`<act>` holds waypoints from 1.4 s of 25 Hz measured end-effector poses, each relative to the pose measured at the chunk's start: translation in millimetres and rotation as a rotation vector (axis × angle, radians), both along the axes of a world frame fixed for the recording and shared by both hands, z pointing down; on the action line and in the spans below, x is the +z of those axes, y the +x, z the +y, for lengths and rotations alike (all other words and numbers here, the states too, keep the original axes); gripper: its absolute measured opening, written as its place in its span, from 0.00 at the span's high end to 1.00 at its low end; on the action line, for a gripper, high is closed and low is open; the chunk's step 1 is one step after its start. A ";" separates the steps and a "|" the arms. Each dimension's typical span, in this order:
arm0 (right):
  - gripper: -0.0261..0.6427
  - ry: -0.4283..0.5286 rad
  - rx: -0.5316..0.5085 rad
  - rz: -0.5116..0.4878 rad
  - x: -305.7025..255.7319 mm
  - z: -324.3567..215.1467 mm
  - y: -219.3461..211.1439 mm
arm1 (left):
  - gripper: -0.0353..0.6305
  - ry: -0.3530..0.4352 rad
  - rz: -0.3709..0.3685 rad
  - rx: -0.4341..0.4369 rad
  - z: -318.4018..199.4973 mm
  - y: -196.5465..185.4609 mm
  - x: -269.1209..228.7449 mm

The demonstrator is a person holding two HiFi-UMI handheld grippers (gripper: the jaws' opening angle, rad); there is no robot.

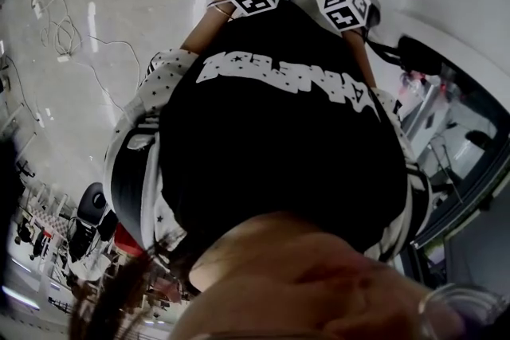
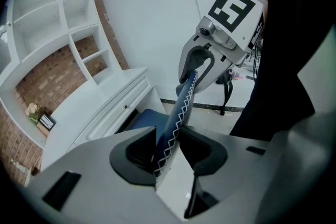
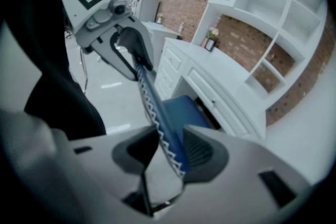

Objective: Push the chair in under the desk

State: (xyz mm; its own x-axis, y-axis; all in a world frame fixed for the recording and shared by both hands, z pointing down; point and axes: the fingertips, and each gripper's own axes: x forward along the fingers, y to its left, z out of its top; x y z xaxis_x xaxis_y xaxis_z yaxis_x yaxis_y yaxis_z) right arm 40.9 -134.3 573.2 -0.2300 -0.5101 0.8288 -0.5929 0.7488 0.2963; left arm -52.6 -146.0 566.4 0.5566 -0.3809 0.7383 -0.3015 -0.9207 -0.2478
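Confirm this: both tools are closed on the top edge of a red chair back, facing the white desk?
Not quite: the chair back is blue with white zigzag stitching, not red, as the left gripper view shows. The left tool and right tool are closed on its top edge, facing the white desk.

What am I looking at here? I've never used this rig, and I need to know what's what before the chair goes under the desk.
There is no robot arm. A person carries a hand-held gripper in each hand. The head view looks down over their black shirt. The other two cameras ride on the tools and look along the jaws. The left hand-held gripper and the right hand-held gripper each clamp the top edge of the blue chair backrest. Beyond it stands the white desk, which holds a small frame and flowers. The chair seat sits at the desk's opening.
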 end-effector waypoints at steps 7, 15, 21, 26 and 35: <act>0.72 0.009 -0.017 -0.010 -4.4 -8.9 -2.0 | 0.69 0.005 -0.015 -0.014 -9.3 -1.5 -4.2; 0.72 0.020 -0.030 -0.012 -4.0 -23.6 -0.3 | 0.68 0.006 -0.023 -0.028 -24.5 0.0 -1.4; 0.72 0.022 -0.033 -0.018 -0.1 -33.9 5.4 | 0.68 0.007 -0.030 -0.032 -34.8 5.9 1.1; 0.72 0.020 -0.043 -0.020 3.1 -46.6 8.9 | 0.68 0.006 -0.037 -0.038 -47.4 9.9 5.3; 0.73 0.022 -0.062 -0.020 8.4 -69.1 7.1 | 0.68 0.000 -0.053 -0.050 -70.3 7.6 12.4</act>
